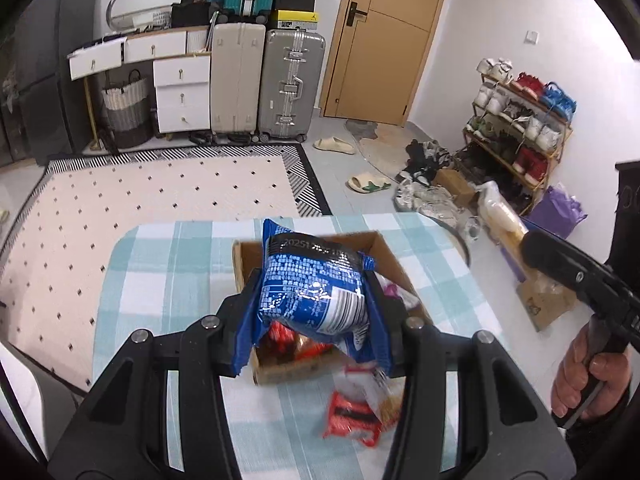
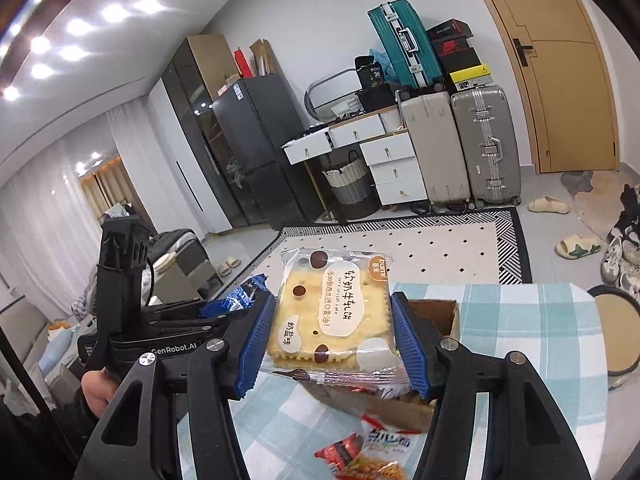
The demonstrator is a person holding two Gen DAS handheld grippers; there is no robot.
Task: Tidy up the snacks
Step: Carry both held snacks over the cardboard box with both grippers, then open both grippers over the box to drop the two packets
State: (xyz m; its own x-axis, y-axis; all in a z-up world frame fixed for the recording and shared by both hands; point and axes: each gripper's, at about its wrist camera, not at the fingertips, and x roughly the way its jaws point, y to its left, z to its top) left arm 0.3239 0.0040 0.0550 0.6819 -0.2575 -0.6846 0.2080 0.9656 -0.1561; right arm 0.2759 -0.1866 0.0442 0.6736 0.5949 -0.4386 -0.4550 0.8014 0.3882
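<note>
While both packets hang above the cardboard box (image 1: 384, 254), the left gripper (image 1: 314, 304) clamps a blue snack bag (image 1: 312, 280) and the right gripper (image 2: 334, 332) pinches a cracker packet (image 2: 334, 316); next, seemingly, lowering and releasing inside.

home | suitcases (image 1: 268, 80) | shoe rack (image 1: 520, 128) | rug (image 1: 160, 200) | fridge (image 2: 256, 148)

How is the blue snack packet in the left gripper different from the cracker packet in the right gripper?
The blue packet is opaque foil, puffy and rounded; the cracker packet is see-through, flat and square, showing yellow crackers. The blue packet shows its back, with small print and a barcode; the cracker packet shows its front label. Both are sealed and pinched by their sides, one in the left gripper, the other in the right gripper, over the cardboard box.
</note>
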